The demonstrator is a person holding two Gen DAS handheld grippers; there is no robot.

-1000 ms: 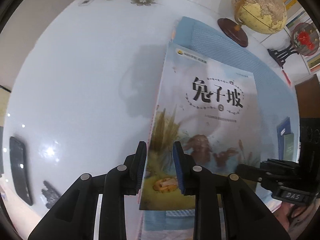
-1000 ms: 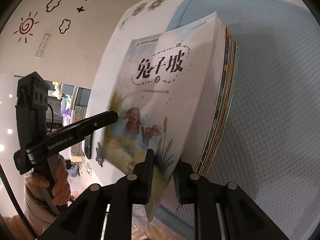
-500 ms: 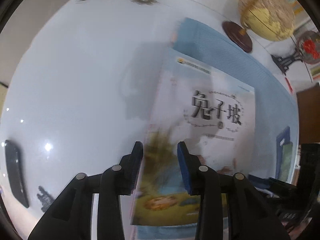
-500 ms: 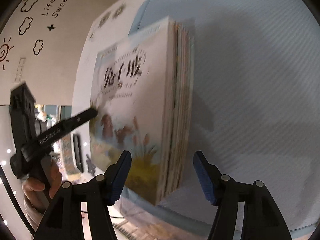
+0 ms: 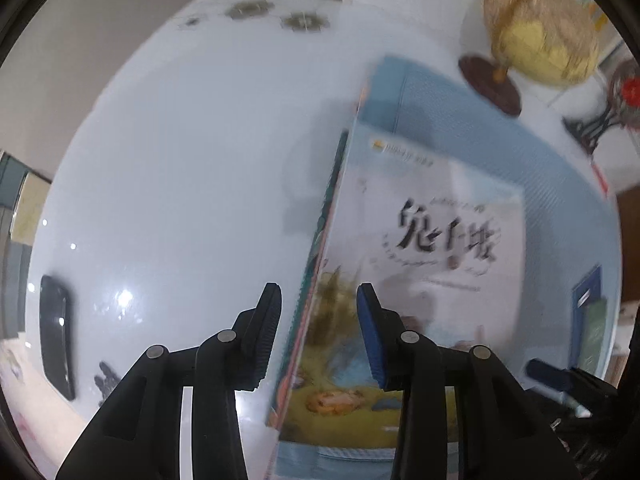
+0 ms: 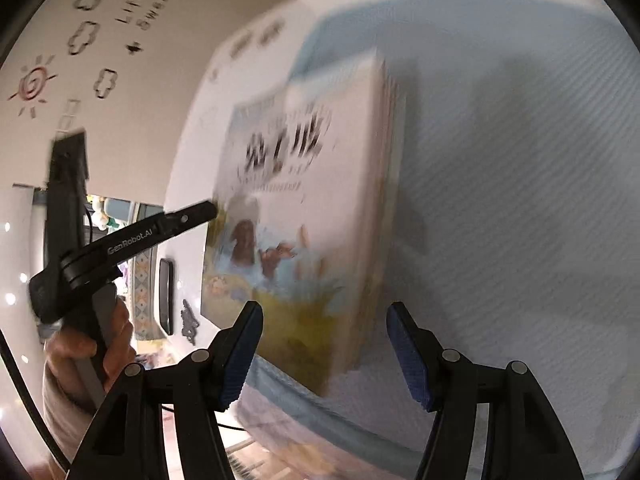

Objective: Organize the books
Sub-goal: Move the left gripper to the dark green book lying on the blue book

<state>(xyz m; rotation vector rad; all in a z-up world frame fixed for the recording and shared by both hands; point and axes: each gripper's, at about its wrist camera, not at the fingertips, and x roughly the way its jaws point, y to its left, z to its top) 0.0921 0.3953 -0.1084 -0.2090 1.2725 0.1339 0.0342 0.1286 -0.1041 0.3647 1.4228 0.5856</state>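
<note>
Left wrist view: my left gripper (image 5: 318, 340) has just let its jaws spread apart over the stack of books (image 5: 420, 264).

The spine edge of the stack sits between the two pads, but they do not squeeze it. My right gripper (image 6: 324, 354) has just spread its jaws wide too, and the near end of the stack shows between them with nothing pinched. The books lie flat in a neat pile on a blue mat (image 6: 520, 200), with a rabbit picture on the top cover. The mat rests on a white table (image 5: 180, 180). A black phone (image 5: 58, 340) lies on the table at the left, and a globe (image 5: 540, 28) stands far back on the right. Much is blurry.
</note>
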